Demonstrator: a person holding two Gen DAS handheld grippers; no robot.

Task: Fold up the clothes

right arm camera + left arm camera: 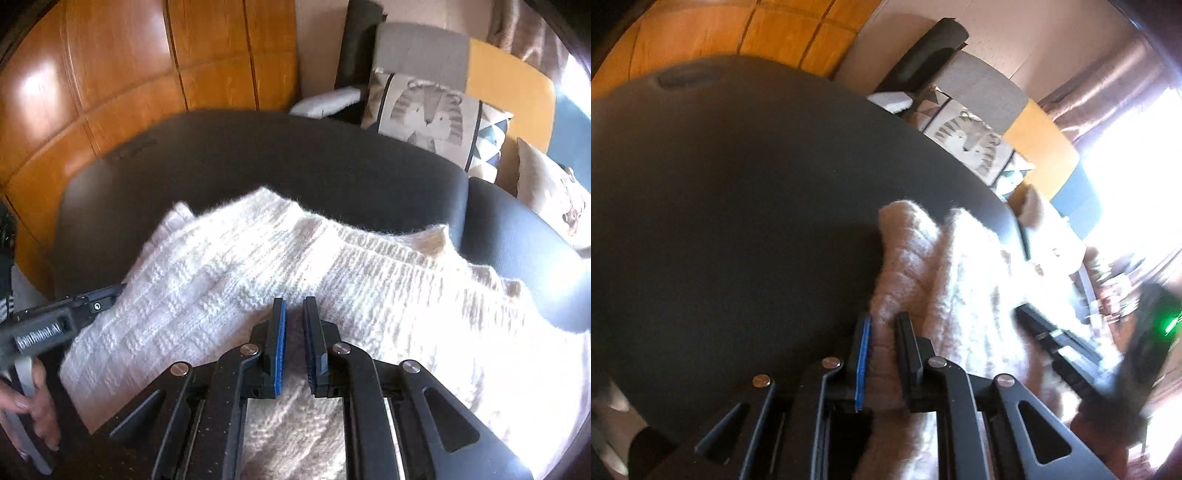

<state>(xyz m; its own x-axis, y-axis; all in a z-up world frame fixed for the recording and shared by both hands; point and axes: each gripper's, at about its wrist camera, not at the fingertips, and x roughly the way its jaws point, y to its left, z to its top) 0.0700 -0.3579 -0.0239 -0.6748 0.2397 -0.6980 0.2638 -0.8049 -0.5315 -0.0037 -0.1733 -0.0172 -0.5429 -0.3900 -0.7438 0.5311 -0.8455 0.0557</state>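
A cream, fluffy knit sweater (229, 266) lies spread on a dark table (258, 155), bright with sunlight on its right side. My right gripper (294, 307) is over the sweater's near part, shut, with a fold of knit pinched between its blue pads. At the sweater's left edge, my left gripper (884, 324) is shut on a bunched strip of the same knit (908, 258). The left gripper (110, 291) also shows in the right wrist view, held by a hand (37, 406). The right gripper (1045, 332) appears blurred in the left wrist view.
Bare dark tabletop (738, 184) stretches to the left and behind the sweater. Wooden cabinet doors (129, 74) stand behind the table. At the back right is a grey and yellow chair (424, 51) with a lion-print cushion (428, 114) and a second cushion (550, 199).
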